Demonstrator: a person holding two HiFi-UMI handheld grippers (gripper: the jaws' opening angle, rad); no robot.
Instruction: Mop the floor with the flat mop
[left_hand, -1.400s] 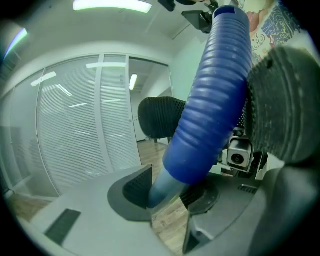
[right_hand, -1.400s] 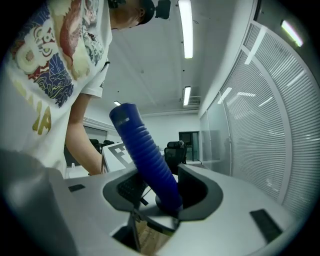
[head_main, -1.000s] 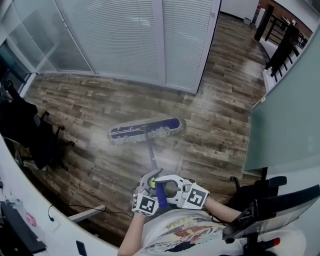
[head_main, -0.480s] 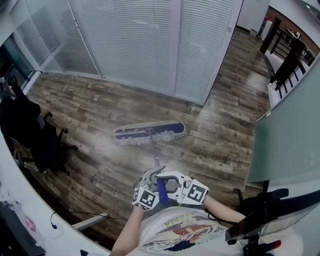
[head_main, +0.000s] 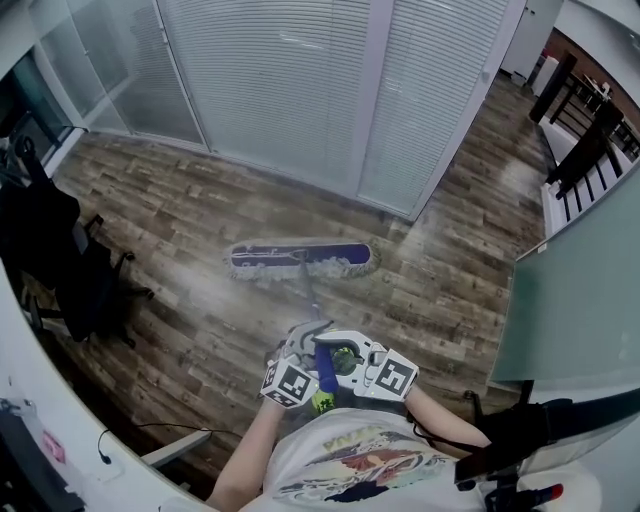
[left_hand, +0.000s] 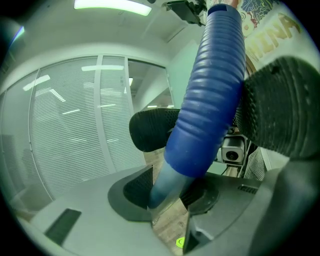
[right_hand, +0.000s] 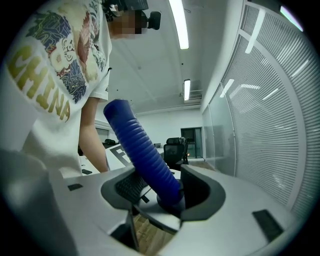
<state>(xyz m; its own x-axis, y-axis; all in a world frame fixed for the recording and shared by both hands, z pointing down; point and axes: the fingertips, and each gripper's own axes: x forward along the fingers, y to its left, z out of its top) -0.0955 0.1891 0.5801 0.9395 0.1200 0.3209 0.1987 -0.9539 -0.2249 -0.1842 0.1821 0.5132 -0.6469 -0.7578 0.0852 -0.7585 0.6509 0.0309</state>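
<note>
The flat mop's blue head (head_main: 300, 260) lies flat on the wooden floor in front of me in the head view. Its pole runs back to a ribbed blue grip (head_main: 325, 372) close to my body. My left gripper (head_main: 305, 352) and right gripper (head_main: 347, 362) face each other on that handle. In the left gripper view the blue grip (left_hand: 210, 100) and bare pole pass between the jaws of the left gripper (left_hand: 167, 196), which is shut on them. In the right gripper view the right gripper (right_hand: 160, 192) is shut on the blue grip (right_hand: 142, 150).
A glass wall with white blinds (head_main: 300, 90) runs behind the mop. Black office chairs (head_main: 70, 270) stand at the left beside a white desk (head_main: 40, 400). A frosted glass partition (head_main: 570, 300) and another black chair (head_main: 520, 430) stand at the right. A cable (head_main: 150, 428) lies on the floor.
The mop head has turned from slightly slanted to nearly level in the view and slid a little over the floor. Both grippers travelled with the handle, grips unchanged.
</note>
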